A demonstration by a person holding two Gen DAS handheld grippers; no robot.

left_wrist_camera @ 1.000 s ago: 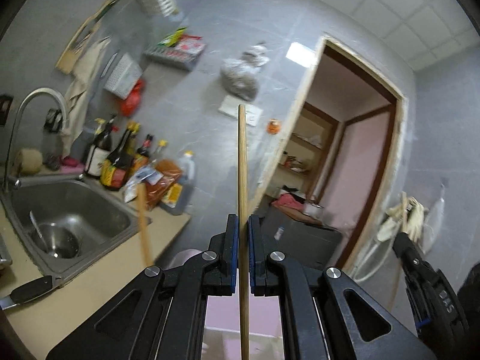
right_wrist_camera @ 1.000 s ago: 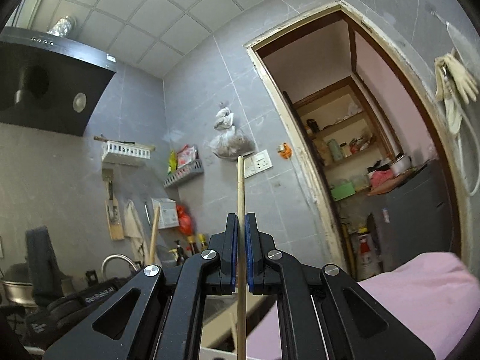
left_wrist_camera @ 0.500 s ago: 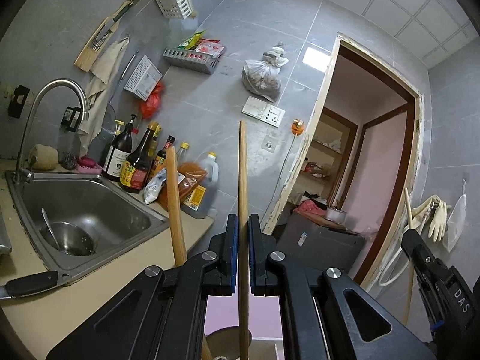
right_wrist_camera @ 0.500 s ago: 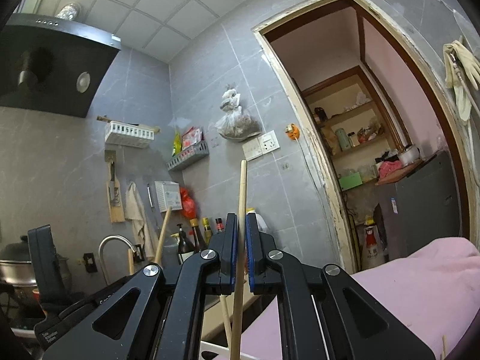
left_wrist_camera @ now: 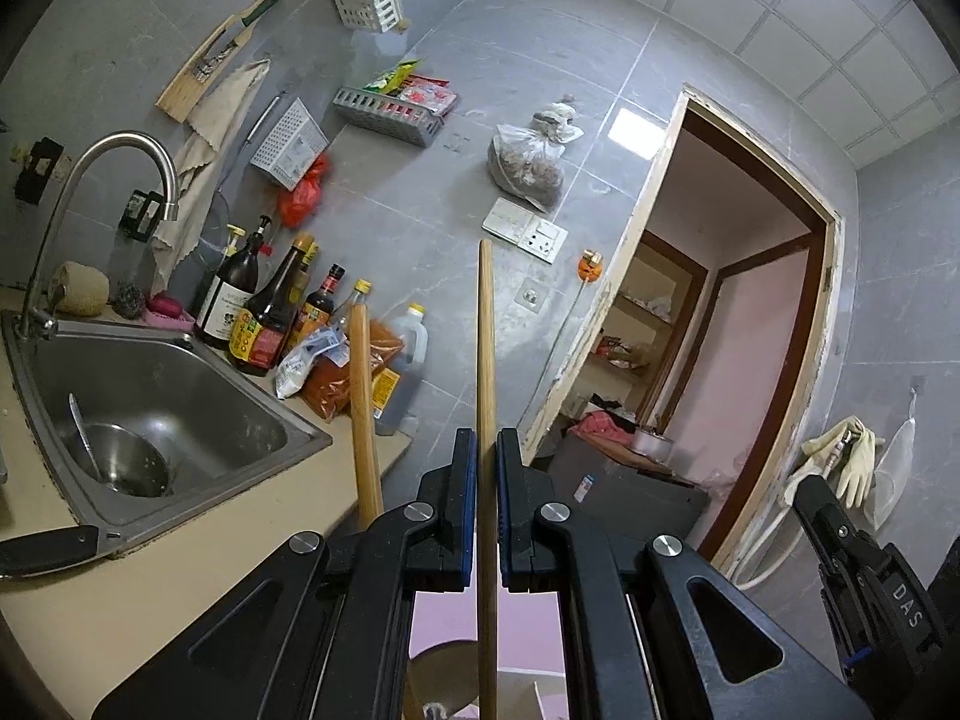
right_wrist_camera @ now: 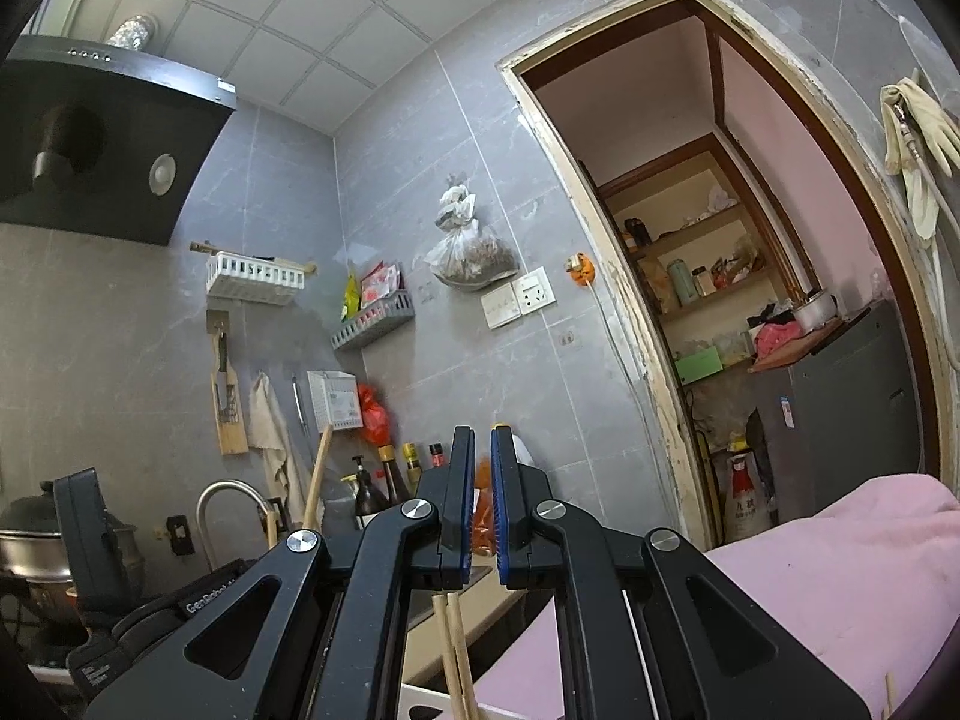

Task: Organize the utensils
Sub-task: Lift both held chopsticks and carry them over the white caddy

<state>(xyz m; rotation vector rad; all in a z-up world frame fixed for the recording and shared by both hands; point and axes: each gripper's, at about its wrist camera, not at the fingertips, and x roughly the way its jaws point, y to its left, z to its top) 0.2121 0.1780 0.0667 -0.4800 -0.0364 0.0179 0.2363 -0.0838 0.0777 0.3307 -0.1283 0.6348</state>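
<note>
Chopstick (left_wrist_camera: 485, 360), smooth round wood, pinched in left gripper (left_wrist_camera: 486, 456) jaws; right gripper (right_wrist_camera: 477, 450) jaws closed, empty.

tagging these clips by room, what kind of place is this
A home kitchen, most likely: a steel sink with a curved faucet, sauce bottles along the grey tiled wall, and a black range hood.
</note>
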